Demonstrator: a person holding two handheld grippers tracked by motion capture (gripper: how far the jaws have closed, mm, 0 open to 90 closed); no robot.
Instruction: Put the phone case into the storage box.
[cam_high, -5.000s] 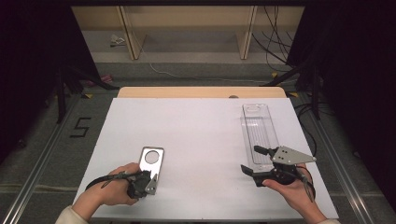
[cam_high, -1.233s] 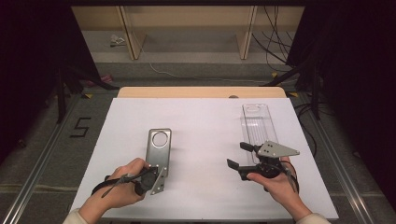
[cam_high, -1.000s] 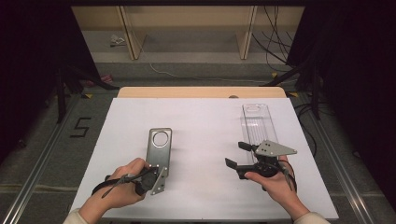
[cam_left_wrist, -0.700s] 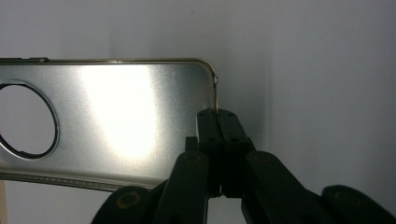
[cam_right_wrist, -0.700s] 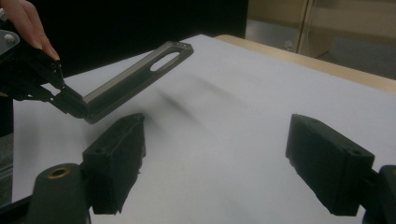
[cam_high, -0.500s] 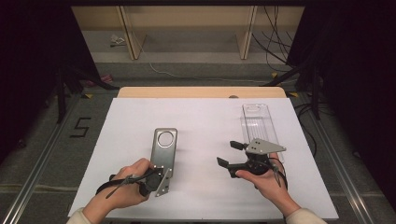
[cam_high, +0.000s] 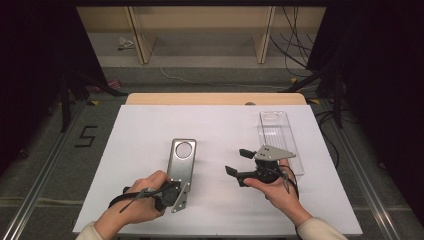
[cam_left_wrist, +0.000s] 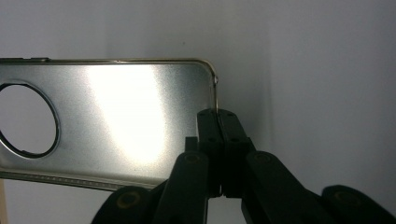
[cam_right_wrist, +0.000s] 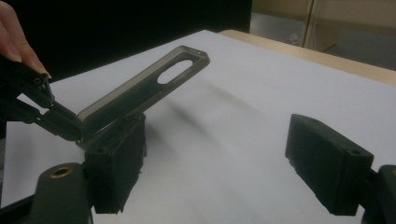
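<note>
On the white table (cam_high: 150, 130), the left hand-held gripper (cam_high: 172, 192) pinches a metal phone case (cam_high: 181, 162) at its near end; at three o'clock, the right hand-held gripper (cam_high: 237, 162) gapes wide, holding nothing.

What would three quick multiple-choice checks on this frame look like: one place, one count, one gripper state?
1. Where does the clear plastic case lie on the white table?
A. near its right edge, beyond the right gripper
B. at the far left corner
C. under the metal case

2. How many round cutouts does the metal case show in the high view?
A. none
B. one
C. three

3. How do the two grippers stand?
A. both open
B. left open, right shut
C. left shut on the metal case, right open

Key:
1 A, the clear case sits at the right side, past the right gripper.
2 B, a single round hole sits near the case's far end.
3 C, the left gripper pinches the case's rim at a near corner, while the right gripper's jaws stand wide apart with nothing between them.
</note>
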